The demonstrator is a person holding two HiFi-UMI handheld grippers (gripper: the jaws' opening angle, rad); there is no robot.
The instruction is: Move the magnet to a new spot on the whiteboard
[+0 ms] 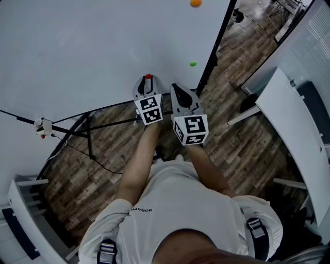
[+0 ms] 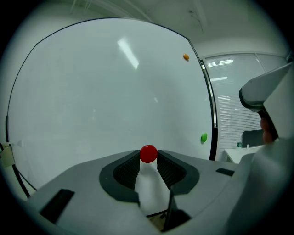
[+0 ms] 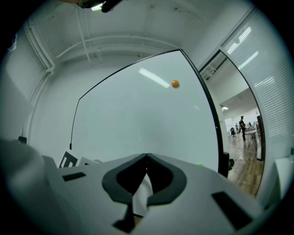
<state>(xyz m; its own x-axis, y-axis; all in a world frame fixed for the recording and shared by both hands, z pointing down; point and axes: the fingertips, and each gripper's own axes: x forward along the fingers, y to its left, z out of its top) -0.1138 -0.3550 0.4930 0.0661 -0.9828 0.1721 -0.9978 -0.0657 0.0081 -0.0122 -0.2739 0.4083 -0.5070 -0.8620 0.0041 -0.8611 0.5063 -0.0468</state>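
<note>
Head view, left gripper (image 1: pixel 147 82): centre of frame, at the whiteboard's (image 1: pixel 93 46) lower edge, clamped on the red magnet (image 1: pixel 148 77)
Head view, right gripper (image 1: pixel 175 87): just beside the left one, to its right
Head view, other magnets: green magnet (image 1: pixel 193 64) right of centre; orange magnet (image 1: pixel 196 2) at top edge
Left gripper view: I see the red magnet (image 2: pixel 148 154) pinched between both jaw tips, lower centre; contact with the board I cannot tell
Right gripper view: jaws closed together, nothing between; orange magnet (image 3: pixel 175 83) upper centre

Two bare forearms reach forward side by side, each hand bearing a gripper held roughly level. The left gripper (image 1: pixel 147 80) pinches a red magnet (image 2: pixel 148 153) at its jaw tips. The right gripper (image 1: pixel 176 88), just beside it, has its jaws pressed together.
</note>
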